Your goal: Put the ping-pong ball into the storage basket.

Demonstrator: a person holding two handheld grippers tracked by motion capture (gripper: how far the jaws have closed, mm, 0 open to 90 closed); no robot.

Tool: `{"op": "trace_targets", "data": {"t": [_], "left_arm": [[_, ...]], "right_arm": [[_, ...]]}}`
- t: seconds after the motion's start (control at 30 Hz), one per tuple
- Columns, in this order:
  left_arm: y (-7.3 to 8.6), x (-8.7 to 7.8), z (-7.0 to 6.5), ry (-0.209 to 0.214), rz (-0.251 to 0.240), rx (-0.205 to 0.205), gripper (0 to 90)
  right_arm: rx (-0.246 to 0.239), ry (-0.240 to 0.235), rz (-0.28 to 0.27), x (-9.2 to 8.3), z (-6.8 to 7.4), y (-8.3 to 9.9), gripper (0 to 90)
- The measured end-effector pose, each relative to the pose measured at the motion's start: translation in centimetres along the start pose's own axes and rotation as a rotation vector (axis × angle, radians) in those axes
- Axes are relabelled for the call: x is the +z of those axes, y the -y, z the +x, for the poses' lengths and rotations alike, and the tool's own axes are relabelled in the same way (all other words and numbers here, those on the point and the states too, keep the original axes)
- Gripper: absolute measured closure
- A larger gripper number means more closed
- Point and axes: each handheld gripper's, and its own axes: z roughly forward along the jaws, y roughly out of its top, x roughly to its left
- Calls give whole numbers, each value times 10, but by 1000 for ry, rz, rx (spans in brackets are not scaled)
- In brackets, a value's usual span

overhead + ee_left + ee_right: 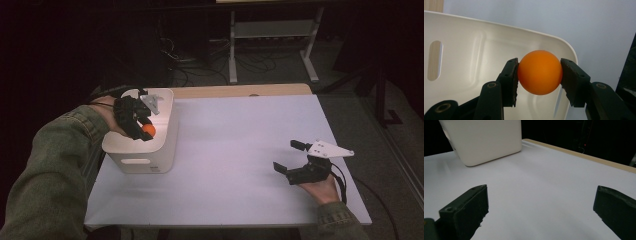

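Observation:
An orange ball (540, 72) sits pinched between the two black jaws of my left gripper (539, 75), which is shut on it. In the high view the left gripper (145, 129) holds the ball (148, 130) over the open top of a white plastic bin (165, 145) at the table's left. The bin's inner wall (474, 65), with a slot handle, lies behind the ball. My right gripper (291, 156) rests low at the table's right, jaws wide apart with nothing between them. From the right gripper (540, 207) the bin (486, 140) stands far off.
The white tabletop (235, 150) has a wooden strip (240, 90) along its far edge. A metal shelf frame (272, 35) and cables stand on the dark floor beyond. The bin stands close to the table's left edge.

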Motion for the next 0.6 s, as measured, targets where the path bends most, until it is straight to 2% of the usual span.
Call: {"op": "trace_targets", "data": {"t": [0.6], "left_arm": [[5,17,0,6,5,-5,502]], "right_arm": [[-4,-1,11,1,0,1,0]]}}
